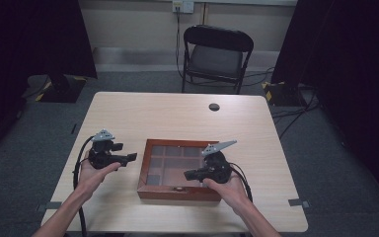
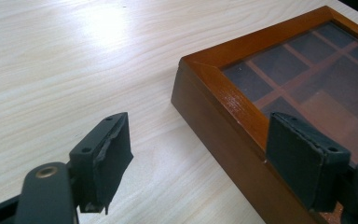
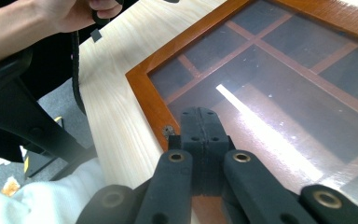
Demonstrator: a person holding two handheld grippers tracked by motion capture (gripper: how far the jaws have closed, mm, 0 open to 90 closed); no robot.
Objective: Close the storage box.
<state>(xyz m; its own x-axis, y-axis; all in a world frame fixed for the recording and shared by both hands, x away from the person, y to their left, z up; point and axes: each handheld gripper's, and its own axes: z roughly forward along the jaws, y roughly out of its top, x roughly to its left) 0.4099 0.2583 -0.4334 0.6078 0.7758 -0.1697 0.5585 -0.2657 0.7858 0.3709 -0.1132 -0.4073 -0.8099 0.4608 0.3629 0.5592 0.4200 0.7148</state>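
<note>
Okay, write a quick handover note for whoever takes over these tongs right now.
Left tongs: open, off the left edge of the wooden box, one pad level with its corner, nothing held.
Right tongs: shut and empty, over the glass lid by the front edge.
The box sits on the table towards the near edge, lid closed, compartments visible through the glass.
Done: both tongs brought to the box.
Left: probably opening the lid.

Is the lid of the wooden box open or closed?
Closed: the glass lid lies flat on the wooden box, dividers visible through it.
</note>
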